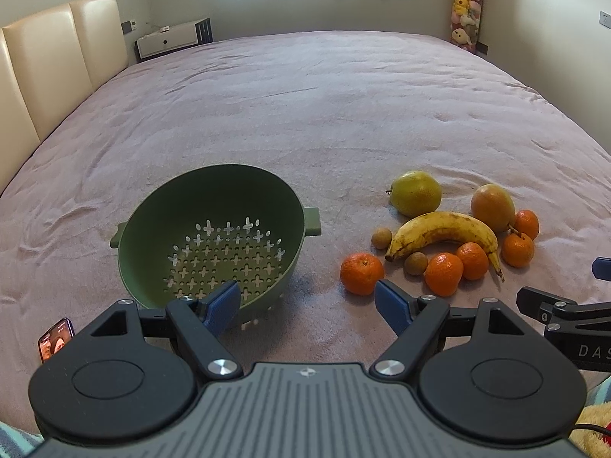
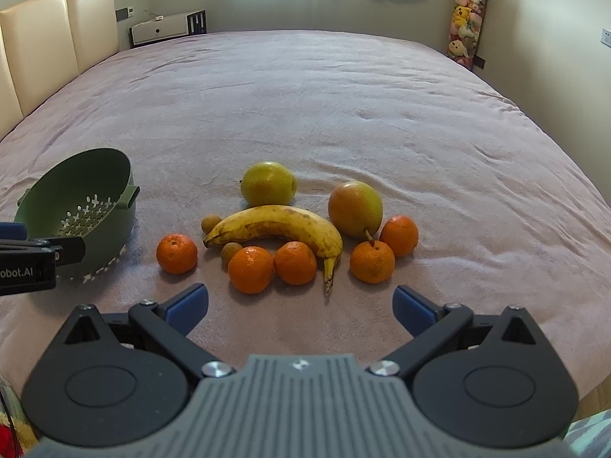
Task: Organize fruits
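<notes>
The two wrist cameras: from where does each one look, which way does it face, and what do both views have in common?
Left wrist: sits on the left gripper, low above the bed, facing the green colander; its own open fingers show, and part of the right gripper at the right edge.
Right wrist: sits on the right gripper, facing the banana and the mandarins around it; its own open fingers show, with the left gripper at the left edge.
Shared: colander, fruit pile, bed, headboard, window wall.

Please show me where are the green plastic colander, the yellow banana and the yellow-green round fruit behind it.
Green plastic colander (image 1: 214, 206): left wrist view, inner wall.
Yellow banana (image 2: 275, 223): right wrist view, middle of peel.
Yellow-green round fruit (image 2: 268, 183): right wrist view, centre of skin.
</notes>
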